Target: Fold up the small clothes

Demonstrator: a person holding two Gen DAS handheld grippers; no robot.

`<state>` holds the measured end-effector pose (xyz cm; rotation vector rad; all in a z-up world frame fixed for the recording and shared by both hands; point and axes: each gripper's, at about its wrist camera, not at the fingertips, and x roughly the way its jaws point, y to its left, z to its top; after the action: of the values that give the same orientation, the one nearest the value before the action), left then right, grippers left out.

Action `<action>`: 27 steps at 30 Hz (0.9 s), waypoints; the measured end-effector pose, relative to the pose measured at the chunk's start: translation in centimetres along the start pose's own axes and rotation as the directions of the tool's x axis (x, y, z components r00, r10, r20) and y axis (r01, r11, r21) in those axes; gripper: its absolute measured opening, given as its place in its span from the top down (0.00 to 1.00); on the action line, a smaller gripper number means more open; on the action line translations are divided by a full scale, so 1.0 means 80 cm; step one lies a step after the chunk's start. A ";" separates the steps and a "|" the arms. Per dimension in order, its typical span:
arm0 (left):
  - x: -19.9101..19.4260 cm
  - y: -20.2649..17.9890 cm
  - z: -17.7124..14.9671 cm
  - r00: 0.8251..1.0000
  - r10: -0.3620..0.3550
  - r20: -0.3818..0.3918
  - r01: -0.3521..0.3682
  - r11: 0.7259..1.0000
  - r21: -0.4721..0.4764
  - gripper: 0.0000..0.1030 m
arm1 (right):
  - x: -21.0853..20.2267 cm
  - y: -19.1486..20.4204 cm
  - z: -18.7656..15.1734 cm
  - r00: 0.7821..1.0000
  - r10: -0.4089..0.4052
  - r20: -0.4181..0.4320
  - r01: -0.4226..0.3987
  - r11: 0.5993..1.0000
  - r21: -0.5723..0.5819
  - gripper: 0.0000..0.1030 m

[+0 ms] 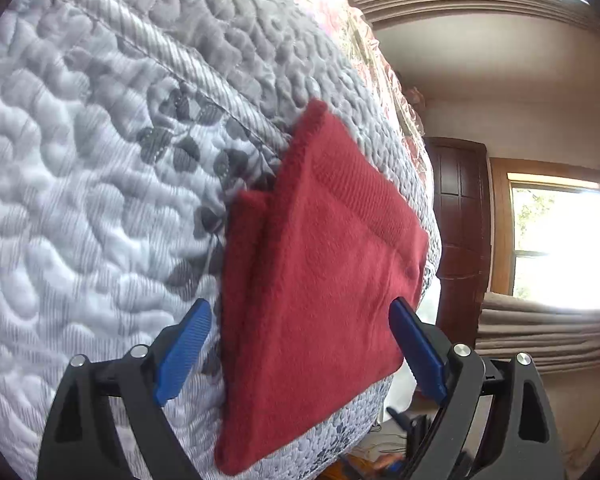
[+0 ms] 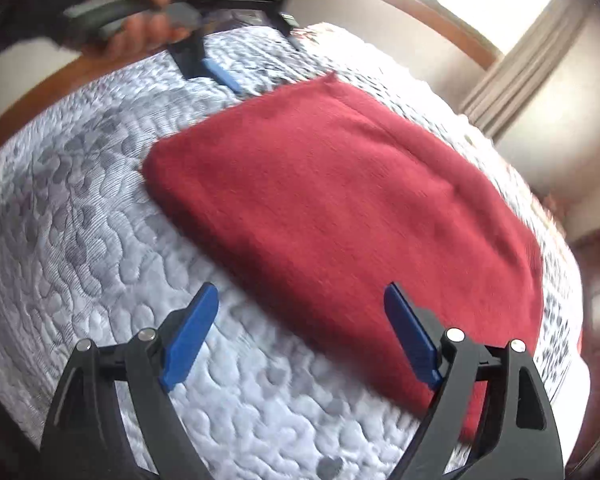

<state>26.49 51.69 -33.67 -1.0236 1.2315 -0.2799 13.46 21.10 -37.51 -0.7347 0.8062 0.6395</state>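
A dark red knitted garment [image 1: 320, 272] lies folded into a flat rectangle on a grey-and-white quilted mattress [image 1: 80, 200]. In the left wrist view my left gripper [image 1: 300, 328] hangs open just above the garment's near part, blue fingers spread with nothing between them. The right wrist view shows the same red garment [image 2: 340, 216] spread across the mattress [image 2: 80, 240]. My right gripper [image 2: 300, 320] is open over the garment's near edge, holding nothing. The left gripper [image 2: 220, 72] appears at the garment's far corner, held by a hand [image 2: 140, 12].
The mattress edge drops off at the right of the left wrist view, with a dark wooden door [image 1: 460, 216], a bright window [image 1: 560, 244] and curtains [image 1: 540, 332] beyond. Floral bedding [image 1: 380, 60] lies at the far end. A wooden bed frame [image 2: 60, 88] borders the mattress.
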 end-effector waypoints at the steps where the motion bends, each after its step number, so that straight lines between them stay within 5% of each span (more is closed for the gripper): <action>1: 0.008 0.006 0.008 1.000 -0.002 -0.009 0.002 1.000 -0.015 0.12 | 0.009 0.026 0.012 0.999 -0.039 0.023 0.041 0.997 -0.060 0.18; 4: 0.031 0.010 0.021 0.998 0.008 -0.058 -0.007 1.000 0.010 0.12 | 0.035 0.073 0.035 0.990 -0.134 0.047 0.141 0.973 -0.183 0.18; 9: 0.057 0.005 0.029 0.991 -0.006 -0.131 0.014 0.998 0.065 0.12 | 0.075 0.100 0.038 0.980 -0.195 0.033 0.197 0.941 -0.274 0.19; 13: 0.070 0.009 0.034 0.986 -0.016 -0.164 0.029 0.996 0.080 0.16 | 0.082 0.111 0.042 0.971 -0.230 0.064 0.239 0.935 -0.263 0.19; 15: 0.077 0.009 0.035 0.985 0.022 -0.172 -0.005 0.995 0.099 0.28 | 0.088 0.117 0.057 0.969 -0.237 0.075 0.248 0.938 -0.243 0.19; 18: 0.077 0.019 0.040 0.983 0.056 -0.177 -0.041 0.995 0.091 0.63 | 0.095 0.110 0.082 0.967 -0.239 0.090 0.252 0.946 -0.204 0.20; 22: 0.074 0.028 0.043 0.982 0.048 -0.184 -0.034 0.996 0.079 0.68 | 0.104 0.106 0.105 0.972 -0.217 0.085 0.229 0.958 -0.173 0.27; 27: 0.065 0.032 0.046 0.984 0.043 -0.175 -0.032 0.997 0.068 0.81 | 0.099 0.112 0.114 0.986 -0.159 0.056 0.166 0.975 -0.146 0.59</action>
<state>30.74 51.39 -39.02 -0.9337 1.3907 -0.3855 14.77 35.22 -42.55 -0.9107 0.6542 0.5709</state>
